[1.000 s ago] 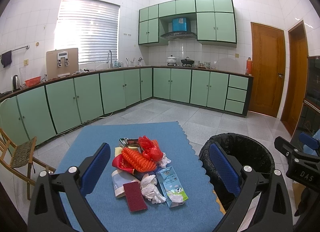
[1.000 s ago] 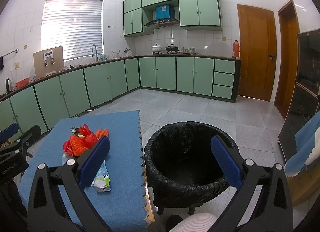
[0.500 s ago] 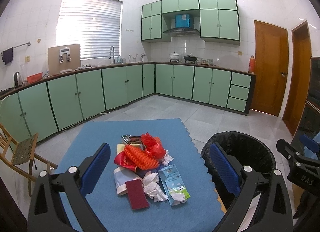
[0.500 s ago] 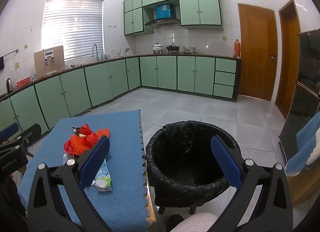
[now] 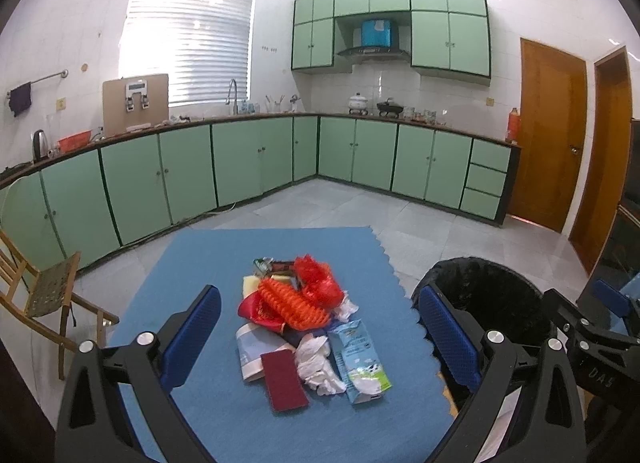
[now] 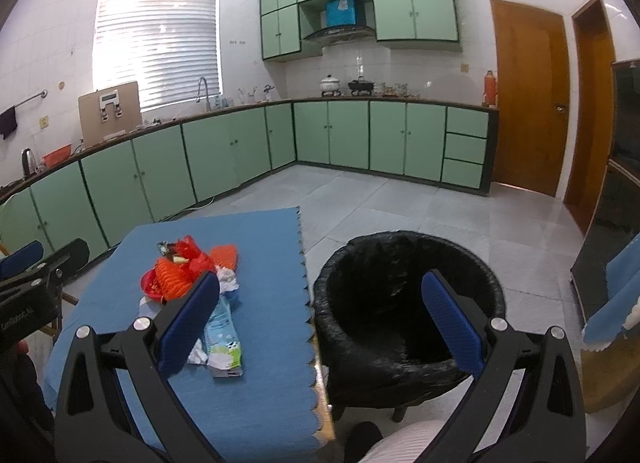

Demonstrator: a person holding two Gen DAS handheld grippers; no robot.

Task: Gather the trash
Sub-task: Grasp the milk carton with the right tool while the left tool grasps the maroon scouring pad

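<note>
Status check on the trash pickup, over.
Left gripper open, empty, over the trash pile. Right gripper open, empty, by the black-lined bin. Pile untouched on the blue cloth. Nothing blocking.

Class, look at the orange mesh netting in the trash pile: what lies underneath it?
Under the orange mesh netting show a red plastic piece, a pale yellow sponge and dark blue scraps. Whatever lies beneath the netting's middle is covered, so it cannot be seen.

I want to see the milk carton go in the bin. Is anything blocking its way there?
Nothing visible does. The milk carton lies at the pile's edge nearest the black-lined bin, with only bare blue mat between them. The bin's mouth is open.
</note>
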